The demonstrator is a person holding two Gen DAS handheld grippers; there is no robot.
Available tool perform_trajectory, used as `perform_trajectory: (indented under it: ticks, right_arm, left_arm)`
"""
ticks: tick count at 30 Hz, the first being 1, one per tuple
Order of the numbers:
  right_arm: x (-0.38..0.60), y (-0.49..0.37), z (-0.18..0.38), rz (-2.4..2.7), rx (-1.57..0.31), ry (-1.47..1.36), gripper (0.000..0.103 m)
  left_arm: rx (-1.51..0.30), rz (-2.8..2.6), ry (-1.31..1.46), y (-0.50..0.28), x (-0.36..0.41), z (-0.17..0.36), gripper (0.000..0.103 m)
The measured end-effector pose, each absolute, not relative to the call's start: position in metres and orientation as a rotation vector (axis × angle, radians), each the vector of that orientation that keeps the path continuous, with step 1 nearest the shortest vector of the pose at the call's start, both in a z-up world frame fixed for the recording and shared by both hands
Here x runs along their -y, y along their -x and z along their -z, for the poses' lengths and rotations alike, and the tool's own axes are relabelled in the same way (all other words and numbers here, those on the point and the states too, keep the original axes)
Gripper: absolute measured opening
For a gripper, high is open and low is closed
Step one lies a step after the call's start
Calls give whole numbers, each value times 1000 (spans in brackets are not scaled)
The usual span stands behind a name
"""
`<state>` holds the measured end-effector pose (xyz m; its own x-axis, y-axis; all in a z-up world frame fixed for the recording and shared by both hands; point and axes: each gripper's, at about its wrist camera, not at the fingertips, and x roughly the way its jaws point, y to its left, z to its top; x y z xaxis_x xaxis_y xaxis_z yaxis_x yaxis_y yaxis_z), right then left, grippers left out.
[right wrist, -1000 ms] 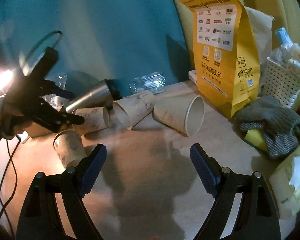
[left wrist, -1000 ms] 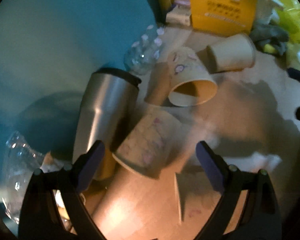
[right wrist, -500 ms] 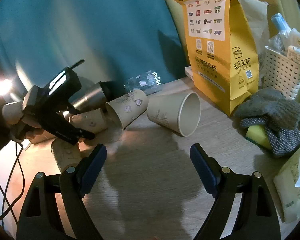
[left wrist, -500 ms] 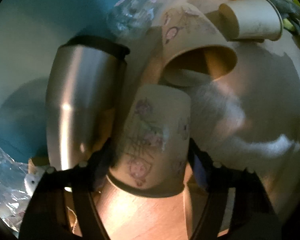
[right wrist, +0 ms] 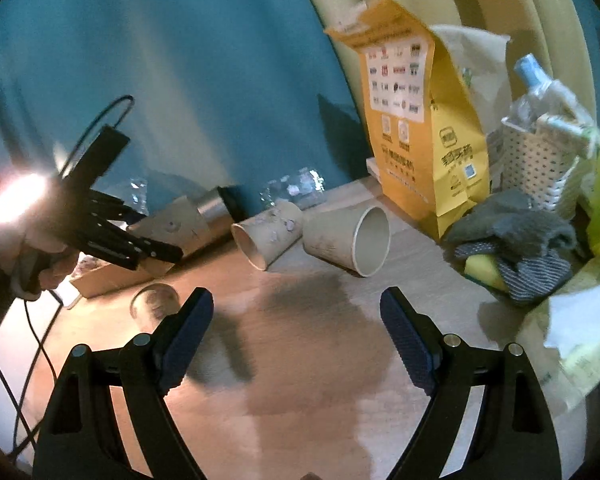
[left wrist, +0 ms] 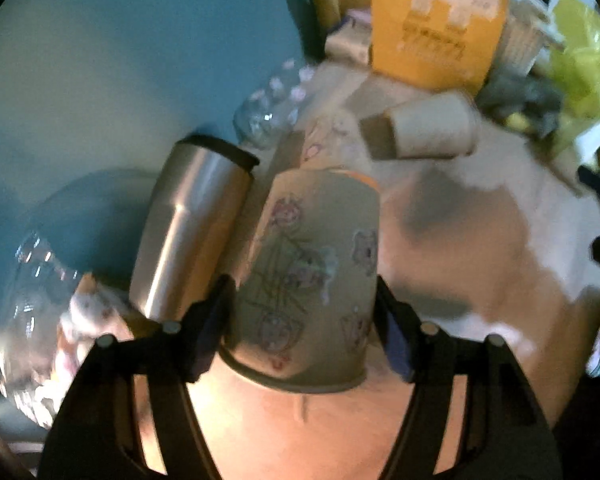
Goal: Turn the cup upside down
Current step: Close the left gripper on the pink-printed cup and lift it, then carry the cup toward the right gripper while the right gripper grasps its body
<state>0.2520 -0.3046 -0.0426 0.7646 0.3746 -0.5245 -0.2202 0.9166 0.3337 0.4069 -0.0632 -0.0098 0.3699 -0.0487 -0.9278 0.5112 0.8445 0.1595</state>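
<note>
My left gripper (left wrist: pixel 304 320) is shut on a patterned paper cup (left wrist: pixel 312 272), rim toward the camera and base pointing away. In the right wrist view the left gripper (right wrist: pixel 156 258) holds that cup (right wrist: pixel 176 226) lifted above the wooden table (right wrist: pixel 300 360). My right gripper (right wrist: pixel 296 336) is open and empty, hovering over the table. Another patterned cup (right wrist: pixel 270 232) and a plain cup (right wrist: pixel 352 240) lie on their sides. A small cup (right wrist: pixel 154 306) stands on the table near my right gripper's left finger.
A steel tumbler (left wrist: pixel 192 228) lies beside the held cup. A clear plastic bottle (left wrist: pixel 272 108) lies against the teal wall. A yellow bag (right wrist: pixel 420 132), white basket (right wrist: pixel 540 160), grey gloves (right wrist: pixel 516 240) and a sponge sit at the right. A cable (right wrist: pixel 32 360) hangs left.
My left gripper moved onto the lying patterned cup, closed on it and lifted it off the table. The right gripper stayed open and shifted only slightly.
</note>
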Motion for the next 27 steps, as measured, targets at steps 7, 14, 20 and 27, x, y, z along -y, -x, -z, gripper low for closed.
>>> perform_trajectory:
  ticks: [7, 14, 20, 27]
  right_arm:
    - [305, -199, 23, -369, -595, -251, 88]
    - [291, -159, 30, -454, -654, -216, 88]
    - [273, -137, 44, -556, -751, -174, 88]
    - [256, -120, 67, -604, -874, -173, 88]
  left_arm:
    - [-1105, 347, -225, -310, 58, -17, 68]
    - [-1142, 274, 123, -196, 37, 12, 68]
    - [-1148, 198, 409, -122, 34, 54, 68]
    - [-1163, 113, 563, -74, 36, 84, 68]
